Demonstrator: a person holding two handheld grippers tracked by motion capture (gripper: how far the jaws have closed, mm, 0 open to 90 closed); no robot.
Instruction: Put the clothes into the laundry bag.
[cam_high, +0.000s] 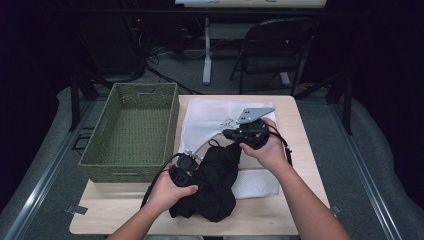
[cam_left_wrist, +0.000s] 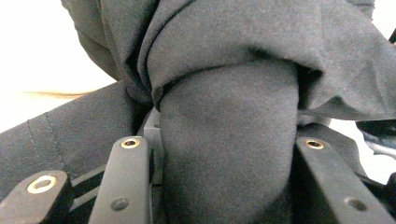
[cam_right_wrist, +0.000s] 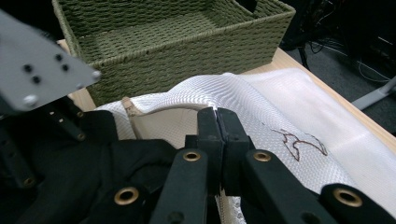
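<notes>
A black garment lies bunched on the wooden table, partly over a white mesh bag. My left gripper is shut on a thick roll of the black garment, which bulges up between the two jaws. My right gripper is shut on the edge of the white mesh bag. That edge is lifted off the table, and the pinched jaws meet on the mesh. The bag carries a small dark outline drawing. Black cloth lies just beside the raised edge.
A green woven basket stands at the table's left, and its inside looks bare. A white mesh piece pokes out from under the garment at the right. A folding chair and table legs stand beyond the far edge.
</notes>
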